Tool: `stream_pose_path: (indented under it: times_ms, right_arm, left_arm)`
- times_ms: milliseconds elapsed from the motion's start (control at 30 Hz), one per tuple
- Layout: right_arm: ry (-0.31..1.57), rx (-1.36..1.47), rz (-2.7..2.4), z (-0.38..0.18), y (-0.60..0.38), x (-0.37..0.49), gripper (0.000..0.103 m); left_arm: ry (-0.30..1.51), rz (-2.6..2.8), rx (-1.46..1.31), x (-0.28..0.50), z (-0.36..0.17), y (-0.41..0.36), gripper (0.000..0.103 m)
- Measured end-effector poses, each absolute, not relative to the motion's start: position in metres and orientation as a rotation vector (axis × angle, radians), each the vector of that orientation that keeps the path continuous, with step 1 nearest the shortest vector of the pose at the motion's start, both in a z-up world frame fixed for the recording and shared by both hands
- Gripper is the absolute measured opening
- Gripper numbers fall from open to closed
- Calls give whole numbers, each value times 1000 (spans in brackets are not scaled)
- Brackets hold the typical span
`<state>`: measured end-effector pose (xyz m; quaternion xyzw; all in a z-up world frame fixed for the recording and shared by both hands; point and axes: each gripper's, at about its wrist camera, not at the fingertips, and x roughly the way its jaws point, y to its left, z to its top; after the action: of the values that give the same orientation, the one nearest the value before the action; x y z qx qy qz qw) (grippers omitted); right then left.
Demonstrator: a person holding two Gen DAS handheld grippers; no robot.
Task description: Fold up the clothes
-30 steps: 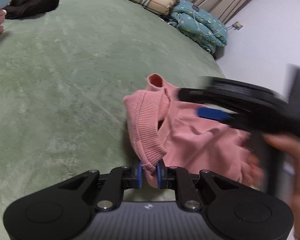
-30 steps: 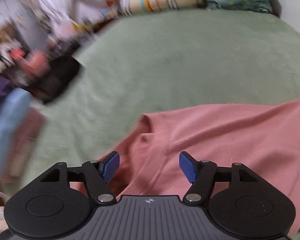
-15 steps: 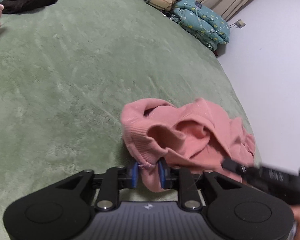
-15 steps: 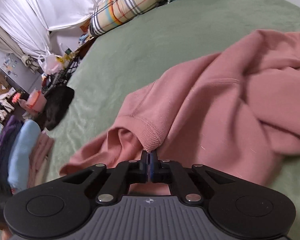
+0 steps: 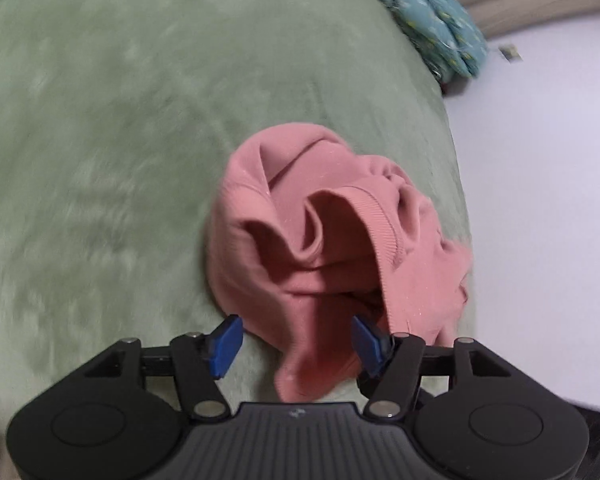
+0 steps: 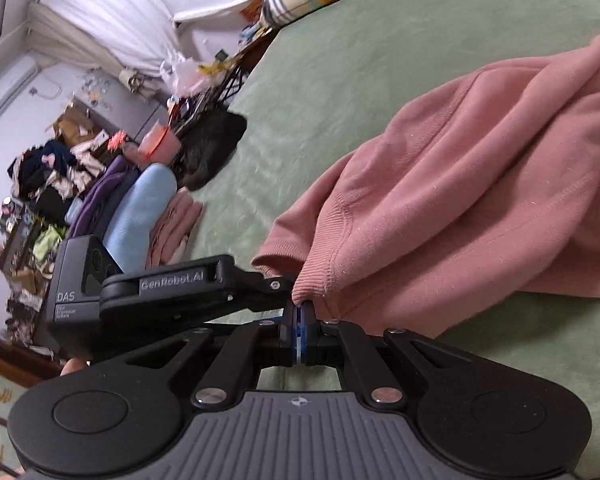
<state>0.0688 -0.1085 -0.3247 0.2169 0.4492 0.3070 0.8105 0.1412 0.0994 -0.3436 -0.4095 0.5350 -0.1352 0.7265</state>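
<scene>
One pink sweatshirt (image 5: 340,240) lies bunched in a crumpled heap at the centre-right of my left view, on the green blanket (image 5: 100,140) near its right edge. My right gripper (image 6: 299,322) is pinched tight on the ribbed hem at lower centre of its frame, I judge to lift and spread the cloth for folding. My left gripper (image 5: 296,346) stands wide apart, a loose flap between its fingers, gripping nothing. At middle left of the right view a stack of folded clothes (image 6: 140,212) sits at the blanket's edge; I see no containers.
</scene>
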Motion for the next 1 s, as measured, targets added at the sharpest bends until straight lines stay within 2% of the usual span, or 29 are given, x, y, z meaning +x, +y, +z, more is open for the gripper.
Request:
stream_pose_path:
  times_ms: [133,233,567,667,733,800,833,900,967,1000]
  right_arm:
    - [947,295,681,-318,-105,64,2]
    - [951,191,703,-319,-91,62,2]
    - [960,180,804,-328,-70,61,1]
    - [871,163,664,-313,-118,64,14]
    - [834,182,521,-307,-153,75,38]
    - [795,201,379,-302,-189,86,49]
    - [774,210,308,-299,-206,92,51]
    - [763,245,205,-298,-235,103,51]
    - [847,384,148,-317,-248,128,50]
    - [848,432,157,-321,-253,132,35]
  left_arm:
    - [1181,-356,-1068,140,-349,117,60]
    - [1154,-351,-1023,143,-338,120,60]
    - [1098,-274,-917,147,-312,134,60]
    - [1103,-295,-893,143,-311,128,61]
    - [1106,-305,-900,144,-313,121,61]
    - [1122,-322,-910,147,-318,108,61]
    - [1128,-326,-907,148,-319,105,61]
    - [1153,-345,-883,151,-322,89,61]
    - [1168,-378,-856,152,-320,76,61]
    - [1170,-386,-848,151,-319,74,61]
